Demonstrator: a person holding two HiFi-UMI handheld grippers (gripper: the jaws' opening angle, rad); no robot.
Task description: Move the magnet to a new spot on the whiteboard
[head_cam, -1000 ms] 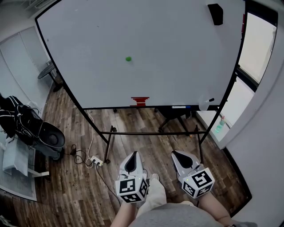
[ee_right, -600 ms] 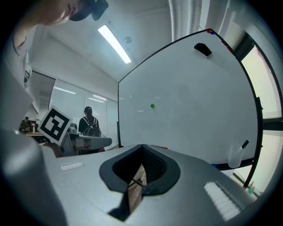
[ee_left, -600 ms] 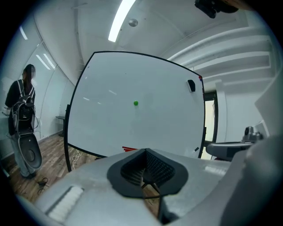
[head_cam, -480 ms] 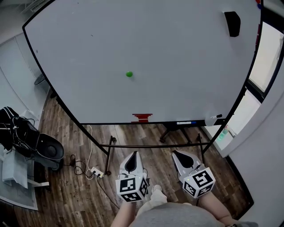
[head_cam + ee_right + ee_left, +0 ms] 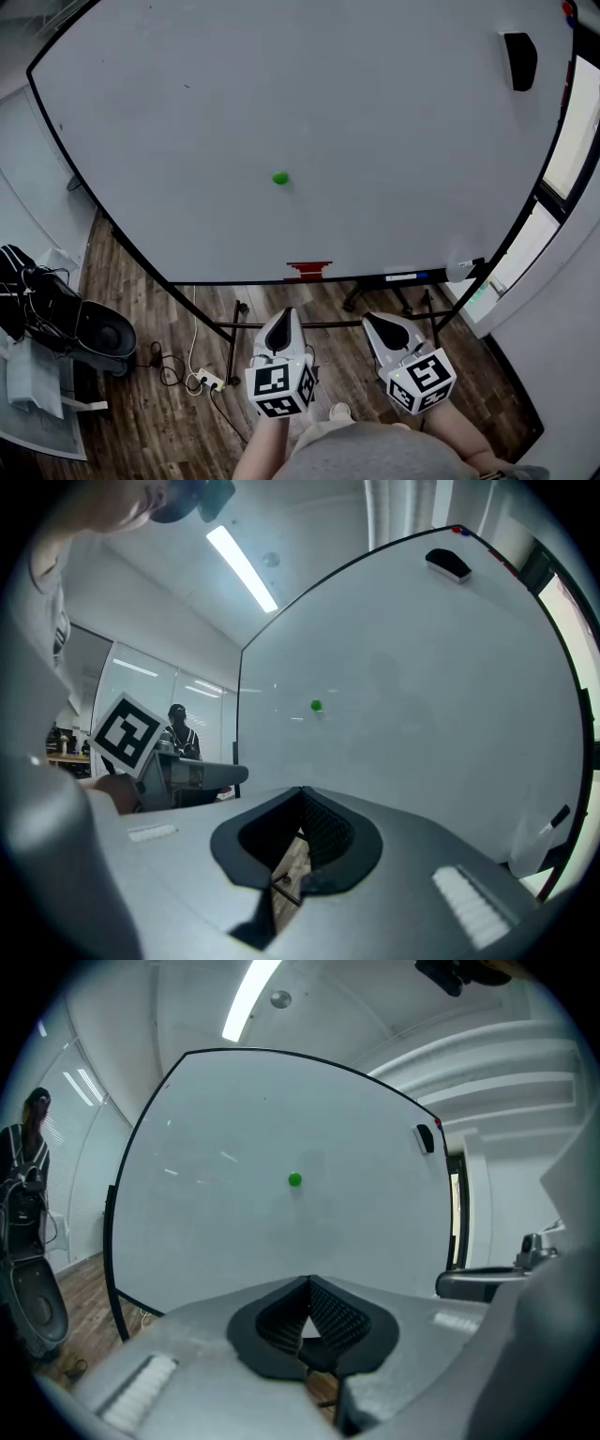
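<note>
A small green magnet (image 5: pixel 280 178) sticks near the middle of the big whiteboard (image 5: pixel 375 112); it also shows as the magnet (image 5: pixel 294 1179) in the left gripper view and the magnet (image 5: pixel 316 705) in the right gripper view. My left gripper (image 5: pixel 285 313) is shut with nothing in it, held low in front of the board's bottom edge. Beside it, my right gripper (image 5: pixel 367 321) is shut and holds nothing either. Both are well short of the magnet.
A black eraser (image 5: pixel 520 60) sits at the board's top right. A red item (image 5: pixel 308 270) and markers (image 5: pixel 412 277) lie on the tray. The stand's legs (image 5: pixel 234 328), a power strip with cables (image 5: pixel 202 378) and a black bag (image 5: pixel 56 314) stand on the wooden floor.
The whiteboard fills more of the head view and the magnet sits lower in it. Both grippers stay shut and side by side.
</note>
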